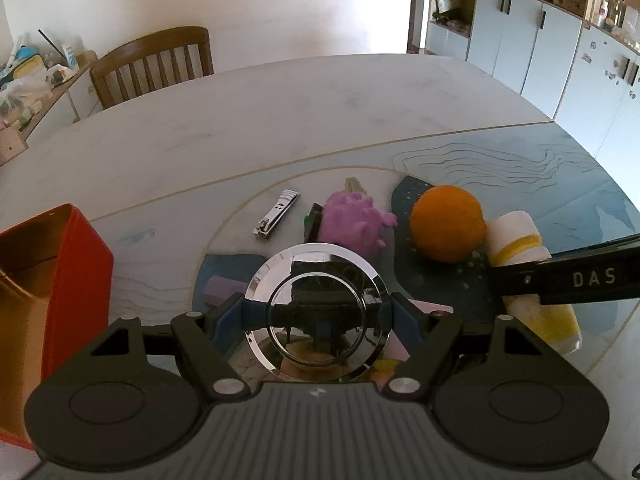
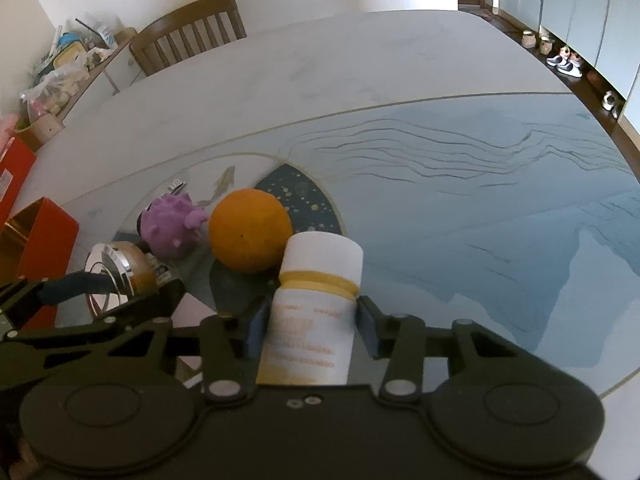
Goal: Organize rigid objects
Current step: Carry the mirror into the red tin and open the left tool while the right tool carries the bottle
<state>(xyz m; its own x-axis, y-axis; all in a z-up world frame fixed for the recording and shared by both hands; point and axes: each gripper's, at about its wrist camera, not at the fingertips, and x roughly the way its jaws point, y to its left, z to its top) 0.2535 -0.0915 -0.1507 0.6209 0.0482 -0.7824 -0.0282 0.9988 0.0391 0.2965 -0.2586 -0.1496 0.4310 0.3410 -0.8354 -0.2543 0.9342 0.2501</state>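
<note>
The left gripper [image 1: 318,314] is clamped on a chrome-lidded jar [image 1: 318,312], its blue pads pressed against both sides of the lid, which faces the left wrist camera; from the right wrist view the jar [image 2: 120,270] shows an amber body and sits low over the table [image 1: 280,120]. The right gripper [image 2: 310,330] has its pads against a white bottle [image 2: 314,316] with a yellow band and white cap, which lies on the table pointing away. Just beyond the bottle's cap an orange [image 2: 250,230] touches it, and a purple spiky toy [image 2: 172,224] sits beside the orange. Past the toy, nail clippers [image 1: 276,214] lie apart on the table. An open red box [image 1: 48,280] stands at the left, near the jar. A wooden chair [image 1: 156,64] is at the far edge.
</note>
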